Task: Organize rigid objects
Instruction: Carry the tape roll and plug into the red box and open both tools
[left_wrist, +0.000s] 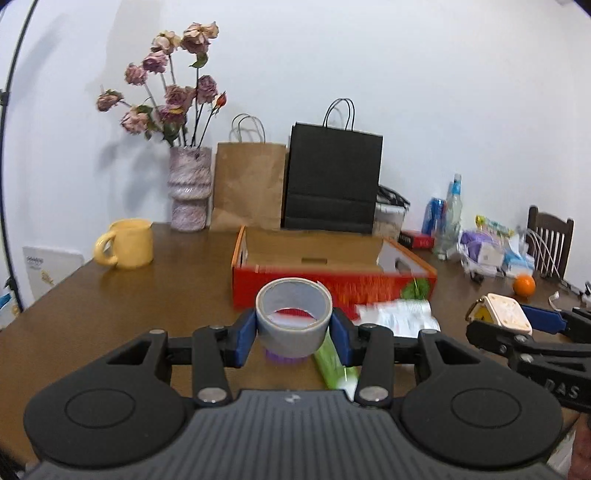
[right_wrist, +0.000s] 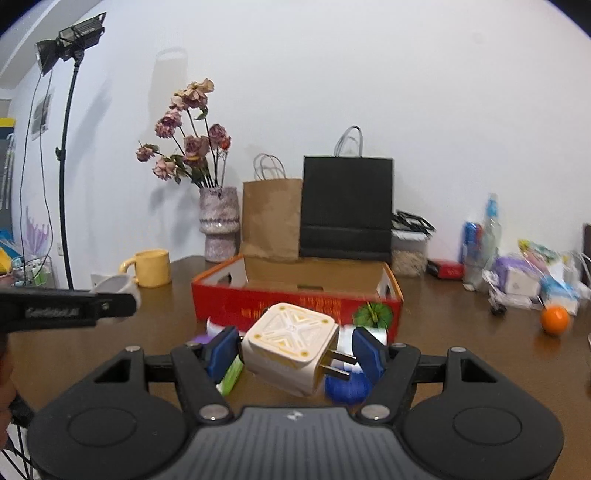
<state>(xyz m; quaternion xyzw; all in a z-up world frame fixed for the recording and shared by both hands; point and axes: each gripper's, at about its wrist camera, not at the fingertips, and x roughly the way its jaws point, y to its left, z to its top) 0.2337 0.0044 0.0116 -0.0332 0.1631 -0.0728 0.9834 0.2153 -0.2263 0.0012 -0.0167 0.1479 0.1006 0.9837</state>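
Note:
My left gripper (left_wrist: 293, 330) is shut on a grey roll of tape (left_wrist: 293, 314), held upright above the brown table in front of the red cardboard box (left_wrist: 332, 288). My right gripper (right_wrist: 295, 354) is shut on a white square charger plug (right_wrist: 291, 347) with yellow trim; its two metal prongs rest against the right pad. From the left wrist view the charger (left_wrist: 502, 314) shows at the right, level with the tape. The box (right_wrist: 295, 306) is open at the top and looks empty. Below the grippers lie a green tube (left_wrist: 334, 365), a purple object (left_wrist: 280, 356) and a blue object (right_wrist: 347, 387).
At the back stand a yellow mug (left_wrist: 127, 243), a vase of dried roses (left_wrist: 190, 188), a brown paper bag (left_wrist: 249, 184) and a black paper bag (left_wrist: 332, 181). Bottles, packets and an orange (left_wrist: 523, 285) crowd the right side. A light stand (right_wrist: 66, 166) is at the left.

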